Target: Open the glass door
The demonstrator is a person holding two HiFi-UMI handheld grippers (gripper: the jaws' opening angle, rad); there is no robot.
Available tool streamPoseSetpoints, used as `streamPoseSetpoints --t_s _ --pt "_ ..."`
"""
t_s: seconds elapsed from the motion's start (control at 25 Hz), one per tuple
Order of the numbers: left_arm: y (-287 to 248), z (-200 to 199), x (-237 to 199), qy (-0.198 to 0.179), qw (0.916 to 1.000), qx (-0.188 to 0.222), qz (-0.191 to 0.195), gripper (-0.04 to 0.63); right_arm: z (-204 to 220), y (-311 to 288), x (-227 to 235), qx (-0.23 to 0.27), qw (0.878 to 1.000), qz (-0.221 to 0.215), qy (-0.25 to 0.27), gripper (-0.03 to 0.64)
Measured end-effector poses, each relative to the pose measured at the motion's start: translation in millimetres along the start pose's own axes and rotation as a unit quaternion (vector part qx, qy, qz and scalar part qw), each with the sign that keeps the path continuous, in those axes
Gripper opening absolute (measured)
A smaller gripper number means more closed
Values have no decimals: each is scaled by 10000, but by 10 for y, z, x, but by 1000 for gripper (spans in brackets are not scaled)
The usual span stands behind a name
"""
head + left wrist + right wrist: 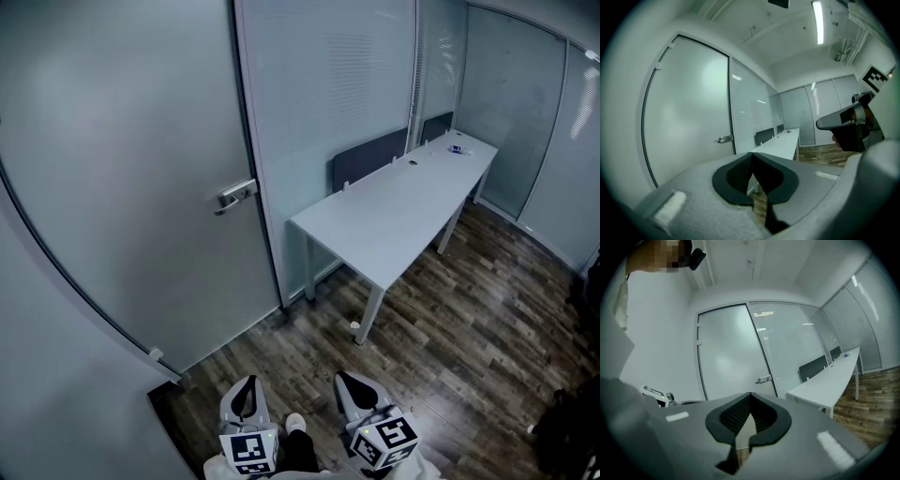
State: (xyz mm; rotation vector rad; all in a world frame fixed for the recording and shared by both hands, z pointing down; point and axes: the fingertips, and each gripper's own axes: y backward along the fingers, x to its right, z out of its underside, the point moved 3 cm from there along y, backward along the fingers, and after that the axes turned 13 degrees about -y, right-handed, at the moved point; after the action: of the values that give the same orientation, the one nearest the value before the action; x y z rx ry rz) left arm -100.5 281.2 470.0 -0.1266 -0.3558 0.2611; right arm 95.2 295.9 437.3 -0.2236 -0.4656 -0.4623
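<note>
The frosted glass door (pixel 122 169) stands closed at the left of the head view, with a metal lever handle (pixel 236 194) near its right edge. My left gripper (pixel 248 382) and right gripper (pixel 349 377) hang side by side low over the floor, well short of the door. Both are shut with nothing between their jaws. The left gripper view has the handle (pixel 724 138) far ahead, above the closed left gripper (pixel 752 156), and the right gripper's body (pixel 843 121) at the right. In the right gripper view the handle (pixel 763 379) lies beyond the closed right gripper (pixel 750 395).
A long white table (pixel 403 206) runs along the blind-covered glass wall (pixel 328 84), with a dark panel (pixel 370 155) behind it and a small object (pixel 457 148) at its far end. Dark wood floor (pixel 450 328) spreads to the right. A dark object (pixel 572 431) sits at the lower right.
</note>
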Motion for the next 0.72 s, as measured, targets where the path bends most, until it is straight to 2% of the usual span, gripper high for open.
streamPoseSetpoints --t_s 0.12,0.72 --pt "-340 -20 -173 2 10000 71 -23 5 -76 -344 95 -34 10000 21 38 5" --pt "-1937 164 -1145 32 9999 -121 55 5 -259 -2224 350 -264 9996 43 -59 5"
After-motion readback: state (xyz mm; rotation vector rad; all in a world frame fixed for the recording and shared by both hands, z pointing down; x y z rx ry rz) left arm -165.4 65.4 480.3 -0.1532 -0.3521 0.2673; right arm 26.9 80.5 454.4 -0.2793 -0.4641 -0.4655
